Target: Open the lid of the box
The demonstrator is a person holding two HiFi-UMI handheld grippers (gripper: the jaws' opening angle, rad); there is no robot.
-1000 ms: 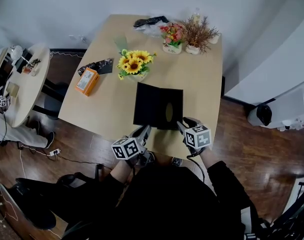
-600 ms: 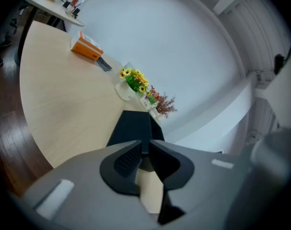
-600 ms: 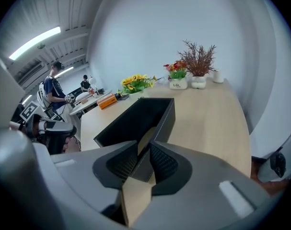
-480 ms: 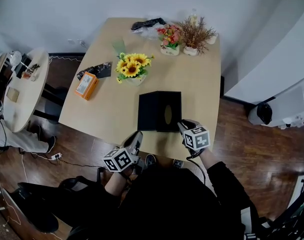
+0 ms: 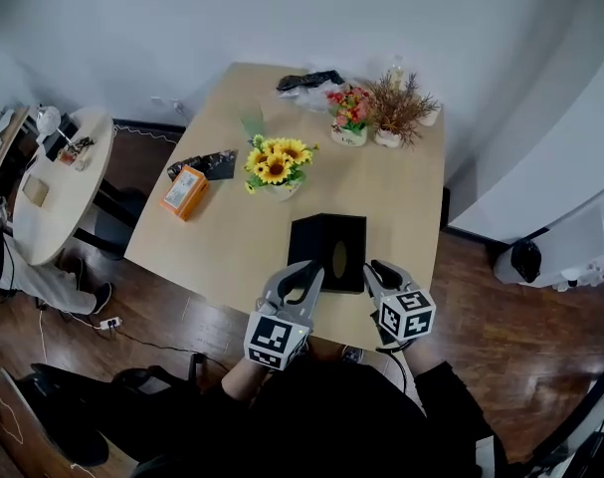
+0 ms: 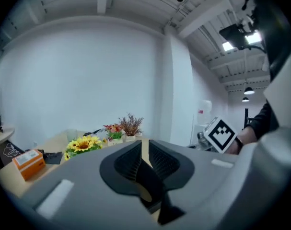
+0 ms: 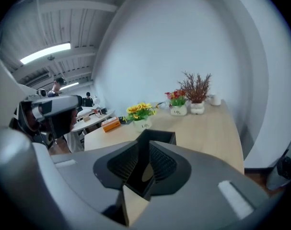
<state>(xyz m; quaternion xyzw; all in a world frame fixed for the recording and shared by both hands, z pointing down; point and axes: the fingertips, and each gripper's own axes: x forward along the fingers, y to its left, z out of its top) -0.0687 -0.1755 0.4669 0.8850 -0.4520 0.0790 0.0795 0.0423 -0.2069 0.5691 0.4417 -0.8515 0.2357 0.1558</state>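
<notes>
Left gripper has come in to box corner, fingers almost shut, empty. Right gripper fingers closing, box edge between them. Lid not yet lifted.

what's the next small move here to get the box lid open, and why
Probably let the right claw finish closing on the near right edge of the black box: its jaws are closing with that edge in the gap, not clearly pressing yet. The left claw, nearly shut and empty, sits at the near left edge; the box looks unopened.
</notes>
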